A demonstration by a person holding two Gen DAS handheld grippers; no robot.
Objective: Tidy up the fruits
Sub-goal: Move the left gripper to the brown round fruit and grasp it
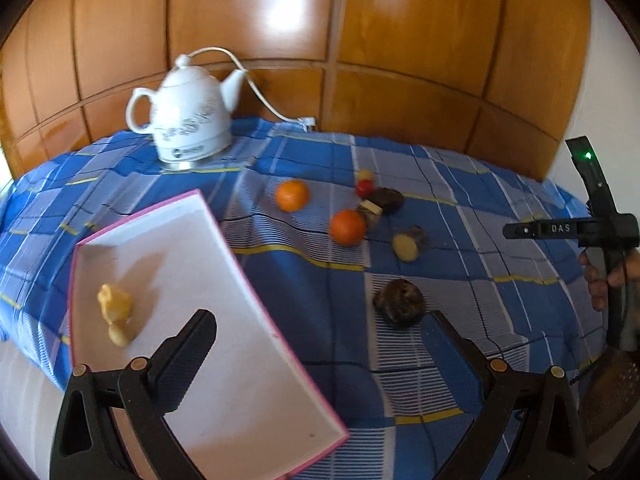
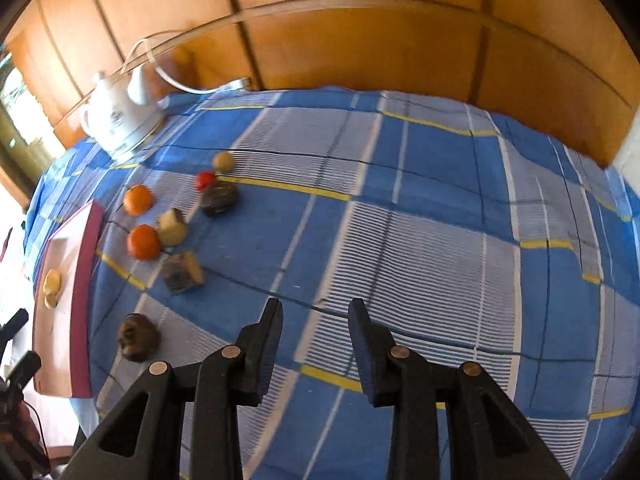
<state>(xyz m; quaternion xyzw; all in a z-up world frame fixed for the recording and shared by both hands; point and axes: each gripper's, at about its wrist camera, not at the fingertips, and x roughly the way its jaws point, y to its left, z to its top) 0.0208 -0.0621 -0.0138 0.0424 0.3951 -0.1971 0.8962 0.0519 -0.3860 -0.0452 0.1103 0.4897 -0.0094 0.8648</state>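
Observation:
A white tray with a pink rim [image 1: 200,272] lies at the table's left edge and holds two small yellow pieces [image 1: 114,300]; it also shows in the right wrist view [image 2: 86,280]. Two oranges [image 1: 293,195] [image 1: 348,227], a red cherry tomato [image 1: 364,188], cut brown-skinned pieces [image 1: 408,244] and a dark round fruit [image 1: 400,303] lie on the blue checked cloth. My left gripper [image 1: 320,332] is open and empty, its left finger over the tray, the dark fruit just beyond its right finger. My right gripper [image 2: 314,320] is open and empty above bare cloth, right of the fruits [image 2: 142,242].
A white electric kettle [image 1: 188,116] with its cord stands at the back left. Wooden panelling [image 1: 360,40] backs the table. The right gripper's handle and the hand holding it [image 1: 600,240] show at the left wrist view's right edge.

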